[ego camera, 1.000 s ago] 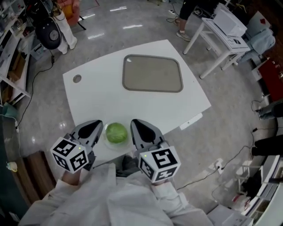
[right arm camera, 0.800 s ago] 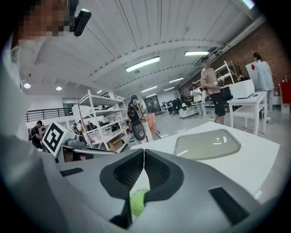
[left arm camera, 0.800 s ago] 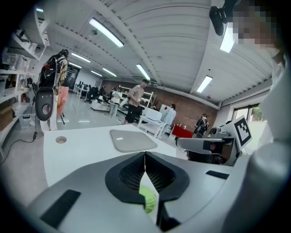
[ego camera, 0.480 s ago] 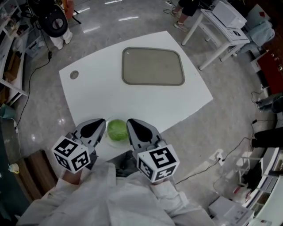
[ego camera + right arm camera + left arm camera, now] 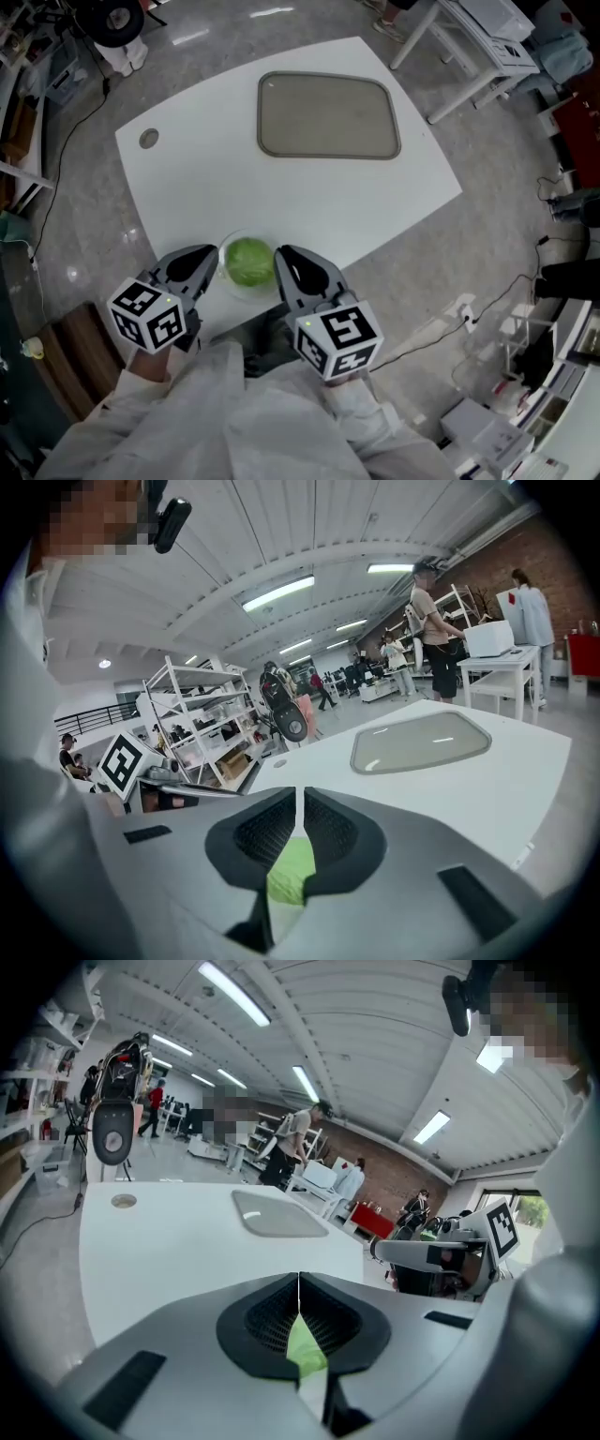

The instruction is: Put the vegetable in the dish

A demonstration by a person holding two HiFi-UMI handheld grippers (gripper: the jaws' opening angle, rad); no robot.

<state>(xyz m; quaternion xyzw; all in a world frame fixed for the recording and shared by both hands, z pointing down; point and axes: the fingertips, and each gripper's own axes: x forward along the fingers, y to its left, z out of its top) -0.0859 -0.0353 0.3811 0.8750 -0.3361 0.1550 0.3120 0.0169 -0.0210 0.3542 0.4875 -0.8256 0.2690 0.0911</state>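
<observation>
Left gripper [image 5: 202,262], right gripper [image 5: 289,262]: jaws pressed together on each. Green vegetable [image 5: 248,261] between the two. Grey tray [image 5: 326,114] well beyond.

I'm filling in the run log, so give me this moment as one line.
left gripper: shut, empty | right gripper: shut, empty | vegetable: on table, between grippers | tray: far side of table

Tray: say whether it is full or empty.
Empty: the tray is bare grey inside; the green vegetable lies well apart.
</observation>
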